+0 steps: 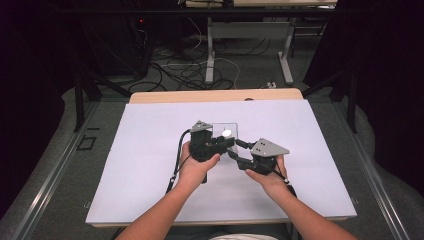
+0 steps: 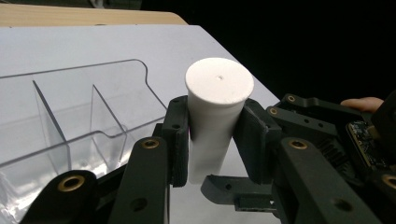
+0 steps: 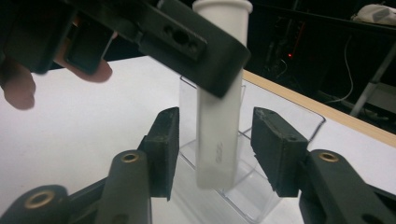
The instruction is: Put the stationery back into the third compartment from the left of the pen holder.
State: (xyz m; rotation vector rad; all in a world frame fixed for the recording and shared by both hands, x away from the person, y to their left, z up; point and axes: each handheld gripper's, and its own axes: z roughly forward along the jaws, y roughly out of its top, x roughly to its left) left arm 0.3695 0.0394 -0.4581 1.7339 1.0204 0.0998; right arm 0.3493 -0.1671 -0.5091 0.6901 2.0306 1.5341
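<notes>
Left gripper view: your left claw (image 2: 212, 140) pinches white tube (image 2: 215, 112); right claw (image 3: 215, 149) spread around it; lower it straight into clear organizer (image 2: 70, 116)

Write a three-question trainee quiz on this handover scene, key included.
1. True or false: the left gripper is clamped on the white tube.
2. The right gripper has its jaws: A) pressed on the tube, B) apart on either side of its lower end, C) shut on nothing.
3. What see-through thing stands on the white sheet behind the tube?

Key: 1 true. 2 B; gaps show on both sides in the right gripper view. 3 A clear plastic organiser with divided compartments.
</notes>
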